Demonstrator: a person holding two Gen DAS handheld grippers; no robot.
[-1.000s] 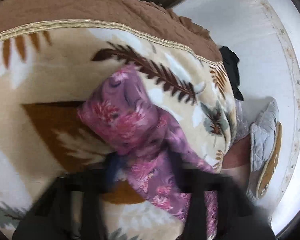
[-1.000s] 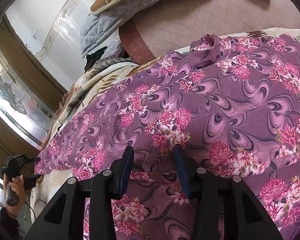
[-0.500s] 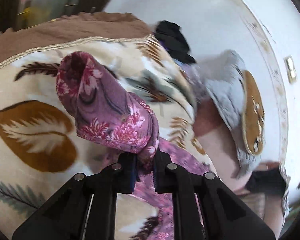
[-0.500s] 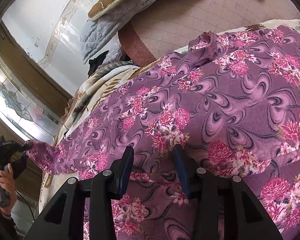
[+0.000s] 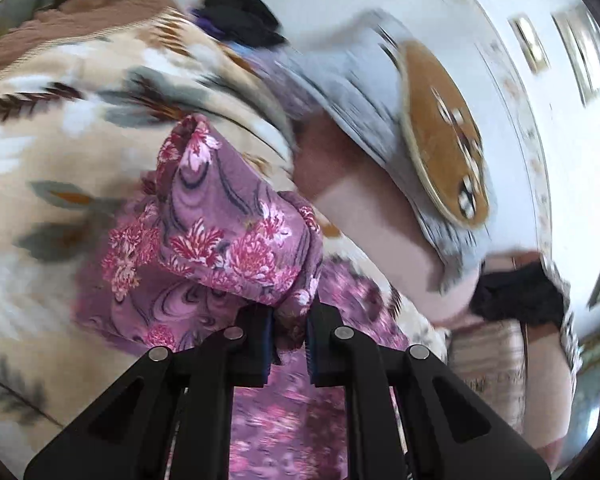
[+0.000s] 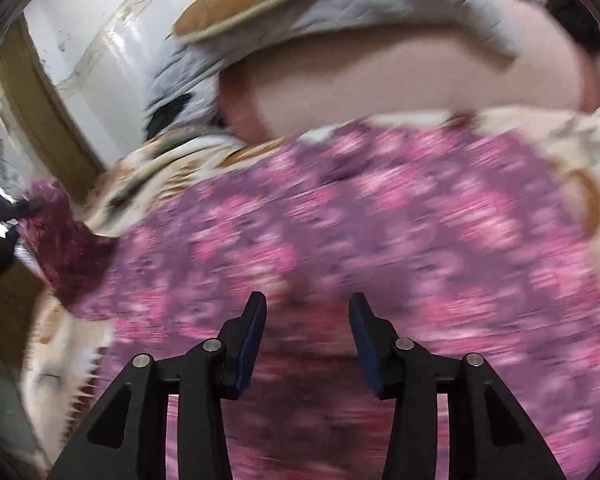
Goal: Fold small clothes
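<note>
A purple garment with pink flowers (image 5: 228,236) lies on a cream blanket with a leaf print (image 5: 60,152). My left gripper (image 5: 290,320) is shut on a bunched corner of the garment and holds it lifted above the blanket. In the right wrist view the garment (image 6: 380,232) spreads wide and blurred under my right gripper (image 6: 307,312), which is open just above the cloth with nothing between its fingers. The lifted corner and the left gripper (image 6: 32,206) show at the far left of that view.
A grey quilted cushion with a brown patch (image 5: 432,128) lies beyond the blanket by a white wall. A pink mattress surface (image 6: 380,80) lies behind the garment. Dark clothes (image 5: 240,16) lie at the blanket's far edge.
My left gripper has carried the pinched corner up and to the right over the garment. My right gripper has opened wider and pulled back; its view is now blurred by motion.
</note>
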